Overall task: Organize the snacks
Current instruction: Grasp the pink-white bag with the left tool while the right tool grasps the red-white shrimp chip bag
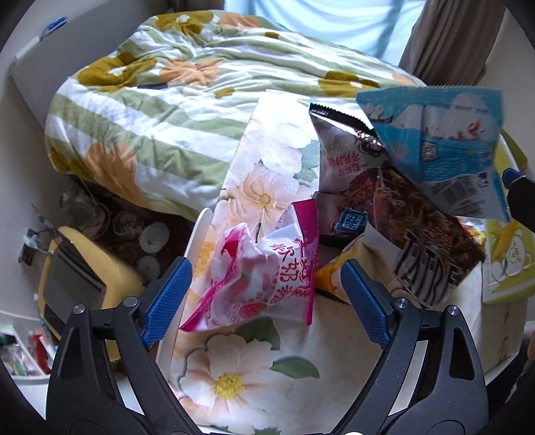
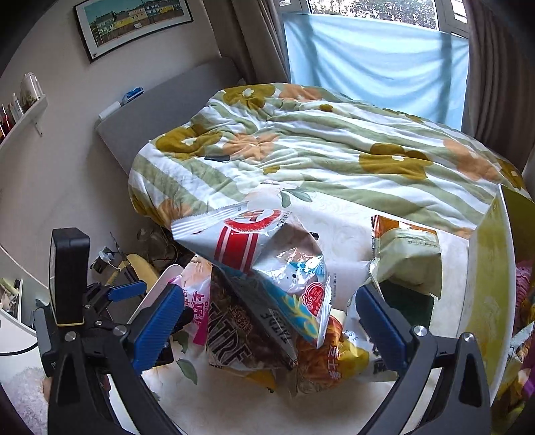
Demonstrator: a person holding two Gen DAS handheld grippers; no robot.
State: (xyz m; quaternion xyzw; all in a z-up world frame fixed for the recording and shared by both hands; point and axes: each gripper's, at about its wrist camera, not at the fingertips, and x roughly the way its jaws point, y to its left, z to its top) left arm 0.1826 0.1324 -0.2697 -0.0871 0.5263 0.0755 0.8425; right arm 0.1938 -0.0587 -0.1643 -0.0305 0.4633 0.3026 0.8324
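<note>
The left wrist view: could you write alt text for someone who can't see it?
An open gripper with blue pads hangs over a crumpled pink snack packet lying on a flowered tablecloth. Just behind lie a dark brown packet and a blue one, with a bed's floral quilt beyond.

Home bedroom; quilted bed (image 2: 317,150), curtains (image 2: 495,67)

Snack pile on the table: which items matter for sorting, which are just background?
Job:
pink snack bag
dark brown bag
blue and white bag
pale green bag
yellow box

Background:
floral quilt
framed picture
curtain
</note>
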